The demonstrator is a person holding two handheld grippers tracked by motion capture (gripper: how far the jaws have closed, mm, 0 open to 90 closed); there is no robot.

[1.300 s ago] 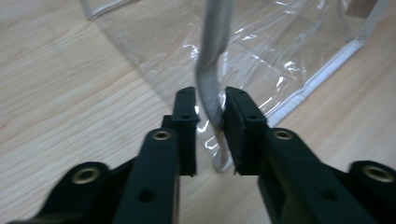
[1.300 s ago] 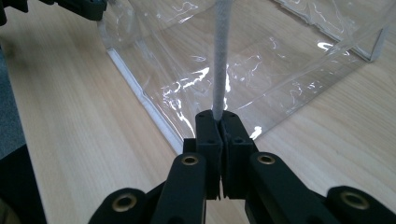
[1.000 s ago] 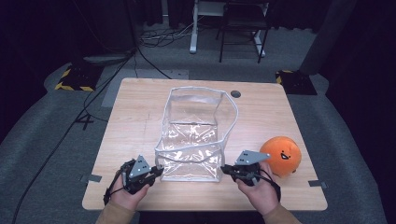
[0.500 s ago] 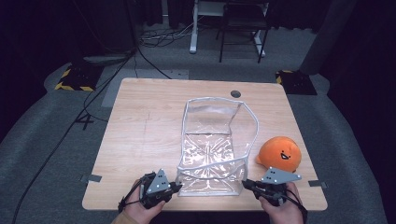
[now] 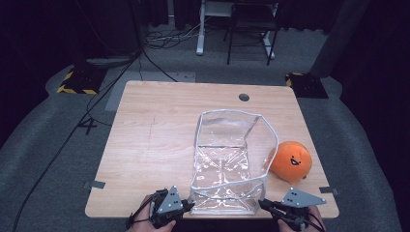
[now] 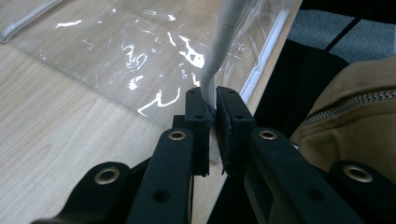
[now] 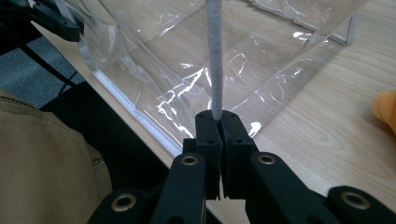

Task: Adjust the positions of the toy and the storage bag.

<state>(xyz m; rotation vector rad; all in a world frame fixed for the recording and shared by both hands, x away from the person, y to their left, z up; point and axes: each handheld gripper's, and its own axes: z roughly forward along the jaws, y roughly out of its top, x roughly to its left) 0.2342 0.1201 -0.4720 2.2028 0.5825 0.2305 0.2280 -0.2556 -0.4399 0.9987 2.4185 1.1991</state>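
Observation:
A clear plastic bag with white piping stands open on the wooden table, its near end at the table's front edge. My left gripper is shut on the bag's near-left rim; in the left gripper view the jaws pinch the grey-white piping of the bag. My right gripper is shut on the near-right rim, the piping rising straight from its closed jaws across the bag. An orange plush ball with a face lies just right of the bag, its edge in the right gripper view.
A round cable hole sits near the table's far edge. Tape tabs mark the front corners. A chair and desk legs stand on the grey floor beyond, with cables trailing at the left. A tan jacket is close below the table edge.
Both grippers have drawn back toward the table's front edge and rightward, dragging the bag with them. The bag now lies closer to the orange plush.

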